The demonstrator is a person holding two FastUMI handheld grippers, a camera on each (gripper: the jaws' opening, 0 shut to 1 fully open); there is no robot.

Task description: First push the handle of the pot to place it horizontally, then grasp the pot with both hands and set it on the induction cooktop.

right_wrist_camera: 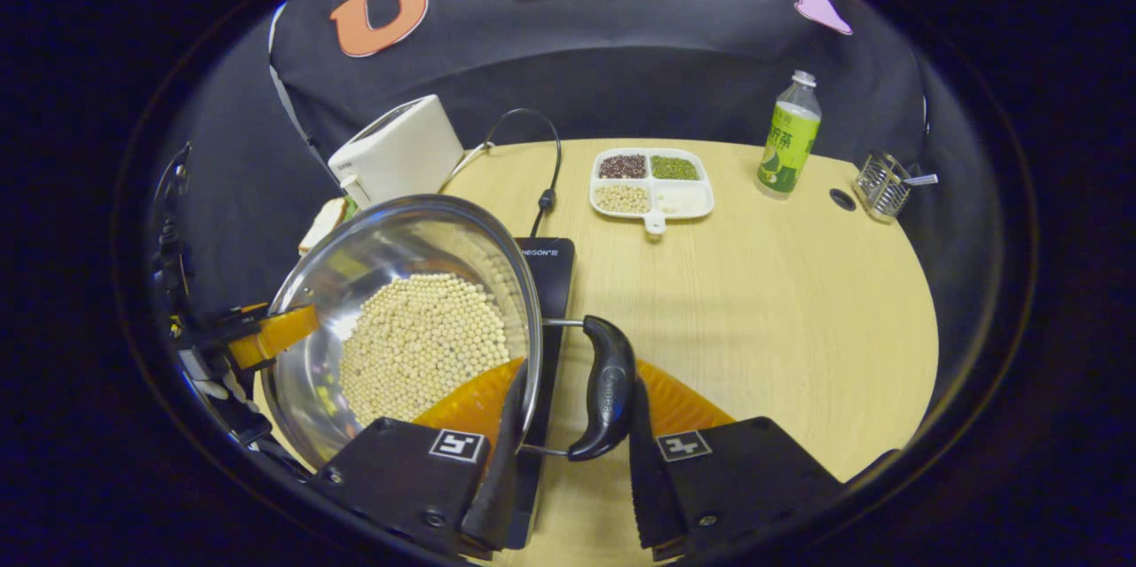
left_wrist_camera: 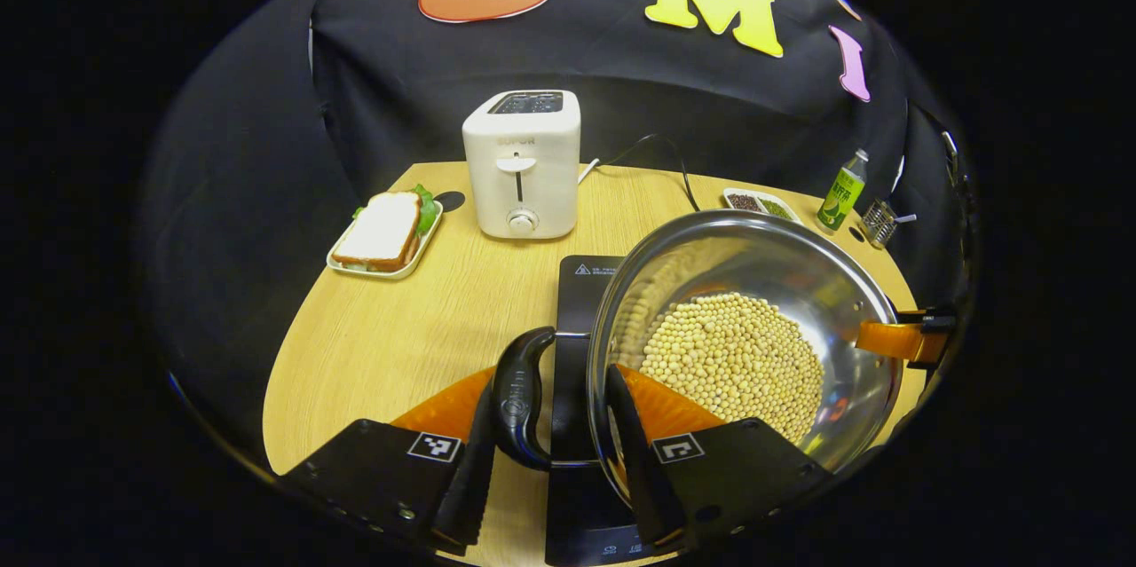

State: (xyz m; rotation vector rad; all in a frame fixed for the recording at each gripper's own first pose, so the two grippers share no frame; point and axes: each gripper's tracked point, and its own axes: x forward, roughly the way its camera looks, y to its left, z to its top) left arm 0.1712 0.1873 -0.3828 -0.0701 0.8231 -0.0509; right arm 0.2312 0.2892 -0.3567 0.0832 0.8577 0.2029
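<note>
While each claw straddles one of the pot's two black side handles, the steel pot (left_wrist_camera: 754,327) itself hangs tilted above the black induction cooktop (left_wrist_camera: 581,283), its bowl holding a heap of pale soybeans (left_wrist_camera: 732,358). In the left gripper view, the left claw (left_wrist_camera: 555,465) has one finger outside the left handle (left_wrist_camera: 519,394) and the other inside the pot's rim; the fingers stand somewhat apart around the handle and rim, and whether both press firmly cannot be told. In the right gripper view, the right claw (right_wrist_camera: 572,460) sits the same way about the right handle (right_wrist_camera: 606,385), one finger inside the rim against the beans' side and one beyond the handle, fingers likewise spread around it. Each view also catches the other claw's orange finger at the pot's far rim. The cooktop lies on the wooden tabletop (right_wrist_camera: 781,310) directly under and beside the pot, its front control edge nearest the left claw. Farther back on the tabletop, a white toaster (left_wrist_camera: 522,163) stands upright, with a sandwich on a small tray (left_wrist_camera: 386,234) to its left side in the left gripper view. A black cable (right_wrist_camera: 541,159) loops behind the cooktop. Beyond that, in the right gripper view, a white divided dish (right_wrist_camera: 652,184) holds four kinds of grains, a green-labelled bottle (right_wrist_camera: 788,137) stands near it, and a small wire rack (right_wrist_camera: 883,185) sits at the tabletop's far edge.
</note>
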